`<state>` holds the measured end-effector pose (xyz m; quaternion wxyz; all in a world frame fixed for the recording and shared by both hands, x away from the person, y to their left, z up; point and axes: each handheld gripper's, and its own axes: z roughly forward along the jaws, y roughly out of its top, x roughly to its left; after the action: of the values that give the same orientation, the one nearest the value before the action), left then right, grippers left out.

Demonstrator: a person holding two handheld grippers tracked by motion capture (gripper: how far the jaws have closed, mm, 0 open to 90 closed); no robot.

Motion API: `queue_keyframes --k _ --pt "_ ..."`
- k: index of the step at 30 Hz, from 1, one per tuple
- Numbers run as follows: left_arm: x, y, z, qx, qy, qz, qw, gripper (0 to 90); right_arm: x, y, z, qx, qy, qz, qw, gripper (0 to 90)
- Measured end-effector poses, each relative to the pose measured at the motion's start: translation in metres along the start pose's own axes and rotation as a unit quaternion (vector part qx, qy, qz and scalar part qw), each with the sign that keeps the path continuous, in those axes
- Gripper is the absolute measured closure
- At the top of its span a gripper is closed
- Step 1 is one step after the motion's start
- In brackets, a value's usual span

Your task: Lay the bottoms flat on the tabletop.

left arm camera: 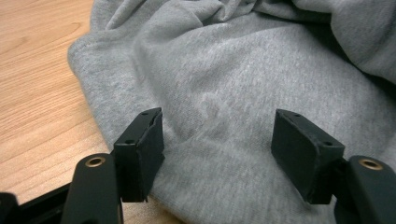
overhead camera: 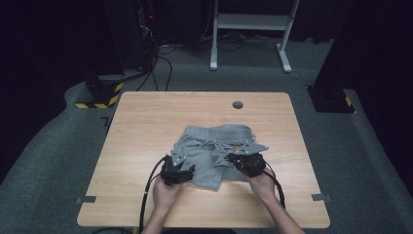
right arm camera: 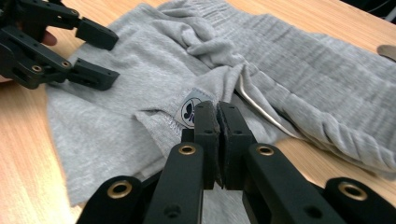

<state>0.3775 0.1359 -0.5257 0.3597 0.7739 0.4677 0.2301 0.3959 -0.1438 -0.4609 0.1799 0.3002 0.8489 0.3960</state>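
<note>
- right gripper [right arm camera: 218, 109]: jaws clenched together on a folded hem of the grey shorts [overhead camera: 214, 151], beside a small round label [right arm camera: 189, 111]; the pinched edge lies lifted from the cloth below
- left gripper [left arm camera: 217, 140]: jaws released, astride the near leg, pads clear of the fabric
- shorts lie mid-table [overhead camera: 146, 122], waistband [overhead camera: 219, 130] far, legs toward the person; long axis runs away from both grippers
- judged: the right, already holding cloth, leads the fold

Wooden table [overhead camera: 146, 126], grey carpet [overhead camera: 53, 146], seemingly dark room.
</note>
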Motion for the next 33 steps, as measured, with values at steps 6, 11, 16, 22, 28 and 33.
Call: queue_keyframes --k 6,11,16,22,28,33 --pt "0.0 0.0 0.0 0.0 -0.002 0.0 1.0 34.5 -0.006 -0.007 -0.004 0.0 -0.01 0.008 0.9999 87.0" --pt "0.0 0.0 0.0 0.001 -0.001 -0.001 1.0 34.5 -0.015 -0.013 -0.013 -0.002 -0.025 0.019 0.9995 87.0" --pt "0.0 0.0 0.0 0.001 -0.001 -0.001 1.0 34.6 -0.027 -0.021 -0.025 -0.006 -0.043 0.034 0.9985 87.0" --pt "0.0 0.0 0.0 0.001 -0.001 0.0 1.0 34.6 -0.039 -0.033 -0.034 -0.004 -0.064 0.052 0.9966 86.9" --pt "0.0 0.0 0.0 0.001 -0.001 -0.001 1.0 34.6 -0.048 -0.044 -0.036 0.003 -0.078 0.068 0.9946 86.8" --pt "0.0 0.0 0.0 0.001 0.0 -0.002 1.0 34.6 -0.049 -0.051 -0.031 0.021 -0.075 0.072 0.9944 86.4"
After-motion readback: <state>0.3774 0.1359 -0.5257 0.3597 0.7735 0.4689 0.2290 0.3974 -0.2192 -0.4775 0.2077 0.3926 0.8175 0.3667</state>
